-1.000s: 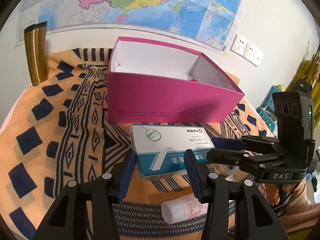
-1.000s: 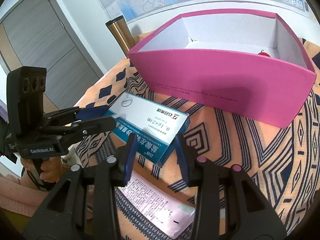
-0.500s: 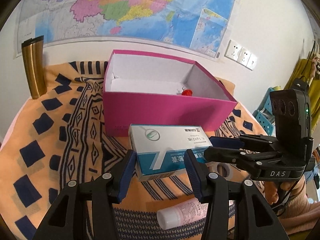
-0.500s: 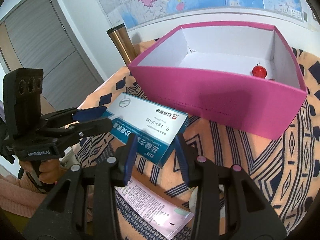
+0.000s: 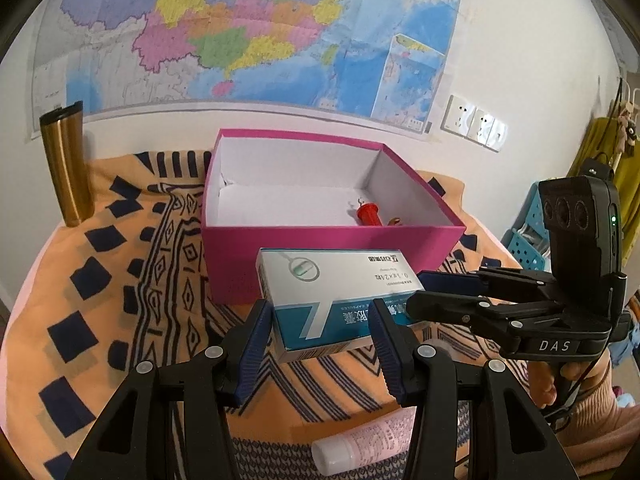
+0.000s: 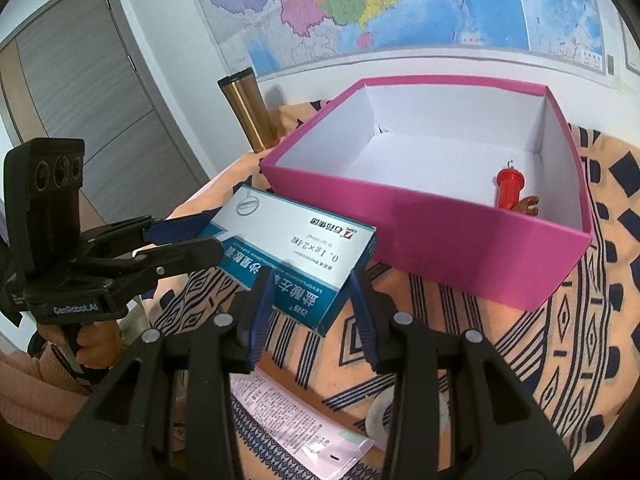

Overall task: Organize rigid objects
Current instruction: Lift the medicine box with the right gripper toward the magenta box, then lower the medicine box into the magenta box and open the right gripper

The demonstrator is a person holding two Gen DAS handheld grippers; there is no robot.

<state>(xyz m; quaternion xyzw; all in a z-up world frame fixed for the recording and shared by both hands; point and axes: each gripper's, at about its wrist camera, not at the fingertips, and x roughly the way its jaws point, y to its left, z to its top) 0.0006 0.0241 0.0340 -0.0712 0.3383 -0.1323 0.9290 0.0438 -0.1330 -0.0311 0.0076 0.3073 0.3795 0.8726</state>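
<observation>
A white-and-teal cardboard medicine box (image 5: pixel 338 300) is held above the orange patterned cloth (image 5: pixel 120 312), just in front of the near wall of an open pink cardboard box (image 5: pixel 320 256). The left gripper (image 5: pixel 320 336) clamps its near end and the right gripper (image 6: pixel 310 300) clamps its right end. A small red cylinder (image 6: pixel 510 190) lies inside the pink box; a gold metal tumbler (image 5: pixel 68 164) stands far left.

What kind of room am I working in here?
Probably a room in a home, maybe a bedroom or study: a wall map hangs above a table under a patterned cloth, wall sockets sit to its right, and a grey door stands nearby.
</observation>
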